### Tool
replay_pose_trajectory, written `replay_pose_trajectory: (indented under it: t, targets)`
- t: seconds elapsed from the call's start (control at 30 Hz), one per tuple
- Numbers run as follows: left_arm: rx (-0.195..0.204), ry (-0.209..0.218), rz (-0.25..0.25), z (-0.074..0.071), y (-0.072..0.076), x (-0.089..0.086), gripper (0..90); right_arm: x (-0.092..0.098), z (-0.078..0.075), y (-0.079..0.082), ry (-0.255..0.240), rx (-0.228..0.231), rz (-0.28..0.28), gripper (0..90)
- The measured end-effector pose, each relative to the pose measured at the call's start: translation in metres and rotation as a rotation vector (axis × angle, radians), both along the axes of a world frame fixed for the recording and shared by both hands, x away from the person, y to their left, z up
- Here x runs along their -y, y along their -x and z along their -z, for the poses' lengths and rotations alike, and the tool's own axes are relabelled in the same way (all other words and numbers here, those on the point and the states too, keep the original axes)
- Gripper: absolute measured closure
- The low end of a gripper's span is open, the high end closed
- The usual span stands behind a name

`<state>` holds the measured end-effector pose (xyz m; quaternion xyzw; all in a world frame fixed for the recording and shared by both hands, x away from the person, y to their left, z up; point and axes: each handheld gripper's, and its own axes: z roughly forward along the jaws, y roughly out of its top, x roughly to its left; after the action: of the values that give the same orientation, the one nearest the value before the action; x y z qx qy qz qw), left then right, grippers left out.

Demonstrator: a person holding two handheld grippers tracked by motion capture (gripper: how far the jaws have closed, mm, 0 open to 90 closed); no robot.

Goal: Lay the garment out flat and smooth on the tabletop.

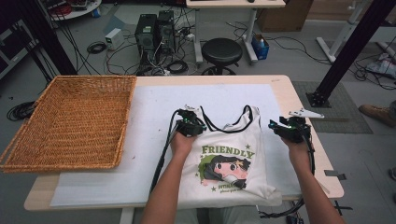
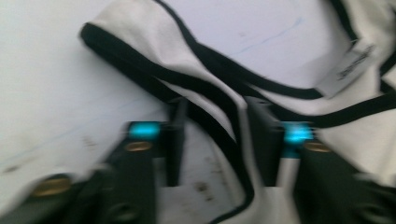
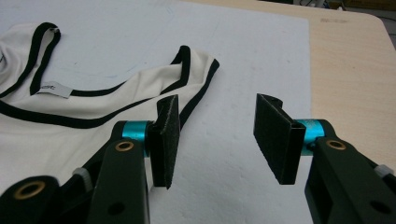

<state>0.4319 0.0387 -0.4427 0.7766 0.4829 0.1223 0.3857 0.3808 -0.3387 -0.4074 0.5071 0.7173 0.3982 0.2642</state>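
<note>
A white sleeveless shirt [image 1: 229, 158] with black trim and a "FRIENDLY" cartoon print lies flat on the white mat [image 1: 140, 140], neck away from me. My left gripper [image 1: 189, 123] is low over its left shoulder strap. In the blurred left gripper view the strap [image 2: 154, 42] runs between the jaws [image 2: 217, 135], which stand apart with bare mat showing beside the fabric. My right gripper [image 1: 280, 125] hangs just right of the shirt's right strap [image 3: 187, 70]. Its jaws [image 3: 219, 135] stand open over bare mat with nothing between them.
A large wicker basket [image 1: 70, 121] sits at the table's left end. The mat covers most of the wooden table [image 1: 303, 107], whose right edge is near my right hand. Beyond the far edge stand a black stool [image 1: 222, 51], computers and cables on the floor.
</note>
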Motion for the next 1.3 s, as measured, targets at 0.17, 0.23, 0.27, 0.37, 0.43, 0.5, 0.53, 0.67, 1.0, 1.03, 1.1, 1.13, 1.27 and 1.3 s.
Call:
replay_pose_trajectory:
  t: [0.17, 0.23, 0.27, 0.37, 0.43, 0.5, 0.53, 0.67, 1.0, 1.03, 1.1, 1.13, 1.27, 1.3]
  targets:
    - [0.042, 0.001, -0.126, -0.008, -0.003, -0.029, 86.4, -0.008, 0.003, -0.001, 0.006, -0.008, -0.028, 51.4]
    - [0.074, 0.034, -0.208, -0.013, -0.006, -0.049, 86.4, -0.014, 0.006, -0.002, -0.006, -0.023, -0.034, 51.4]
    - [0.09, 0.045, -0.248, -0.014, -0.007, -0.059, 86.4, -0.014, 0.006, -0.002, -0.006, -0.023, -0.034, 51.4]
    - [0.082, 0.103, -0.284, -0.012, -0.006, -0.075, 64.5, -0.021, 0.012, -0.004, -0.003, -0.042, -0.054, 50.8]
    - [0.07, 0.118, -0.274, -0.01, 0.001, -0.08, 47.4, -0.023, 0.016, -0.005, -0.012, -0.057, -0.059, 50.2]
    - [0.088, 0.133, -0.275, -0.009, 0.012, -0.084, 46.9, -0.024, 0.019, -0.005, -0.021, -0.077, -0.066, 49.1]
    - [0.088, 0.159, -0.272, -0.008, 0.018, -0.087, 46.9, -0.025, 0.02, -0.005, -0.025, -0.084, -0.069, 49.0]
    - [0.041, 0.216, -0.219, 0.005, 0.039, -0.09, 47.0, -0.034, 0.024, -0.008, -0.028, -0.106, -0.129, 49.1]
    - [0.056, 0.044, -0.082, 0.008, 0.05, -0.067, 86.4, -0.076, 0.039, -0.01, 0.128, -0.165, -0.233, 85.0]
    - [0.066, 0.048, -0.105, 0.008, 0.049, -0.07, 86.5, -0.077, 0.037, -0.012, 0.155, -0.16, -0.225, 85.7]
    - [0.078, 0.089, -0.153, 0.006, 0.046, -0.079, 86.7, -0.07, 0.033, -0.019, 0.151, -0.129, -0.167, 86.0]
    - [0.095, 0.107, -0.188, 0.005, 0.043, -0.085, 86.7, -0.065, 0.03, -0.023, 0.119, -0.122, -0.136, 86.0]
    - [0.122, 0.108, -0.256, 0.004, 0.028, -0.095, 86.6, -0.061, 0.024, -0.05, 0.059, -0.068, -0.02, 86.0]
    - [0.125, 0.109, -0.278, 0.006, 0.022, -0.095, 86.3, -0.063, 0.024, -0.054, 0.069, -0.069, -0.003, 85.8]
